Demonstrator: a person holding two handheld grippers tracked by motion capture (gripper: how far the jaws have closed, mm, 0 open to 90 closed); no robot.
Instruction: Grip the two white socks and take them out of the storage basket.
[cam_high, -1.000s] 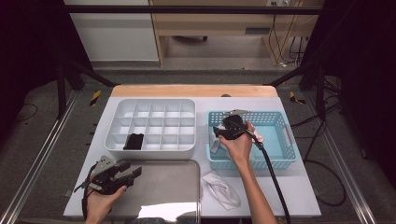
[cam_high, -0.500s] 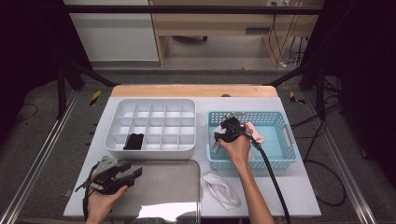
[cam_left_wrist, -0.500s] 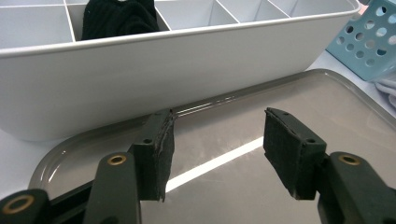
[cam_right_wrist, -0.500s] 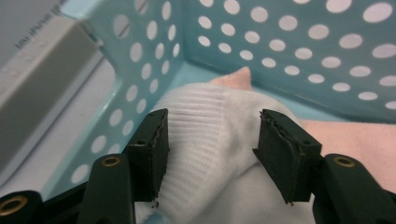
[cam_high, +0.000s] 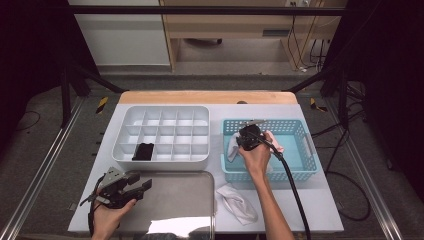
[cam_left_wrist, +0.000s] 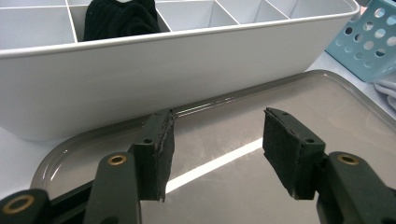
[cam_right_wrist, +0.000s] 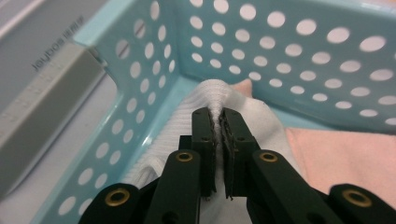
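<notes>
The white sock (cam_right_wrist: 219, 100) lies in the blue basket (cam_right_wrist: 140, 107), at the centre of the frame, and the right tool (cam_right_wrist: 218, 122) has just closed, pinching its ribbed edge, probably to lift it out. The left tool (cam_left_wrist: 215, 154) waits released over the metal tray (cam_left_wrist: 355, 121), lower left of the high view.

A white divided organiser (cam_high: 165, 134) — black cloth (cam_high: 143, 151) in one cell — beside a steel tray (cam_high: 175, 200).

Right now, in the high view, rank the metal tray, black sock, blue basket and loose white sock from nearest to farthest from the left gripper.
1. Metal tray: directly under the left gripper, at the table's near edge.
2. Black sock: just beyond, in the white organizer.
3. Loose white sock: right of the tray.
4. Blue basket: far right.
</notes>
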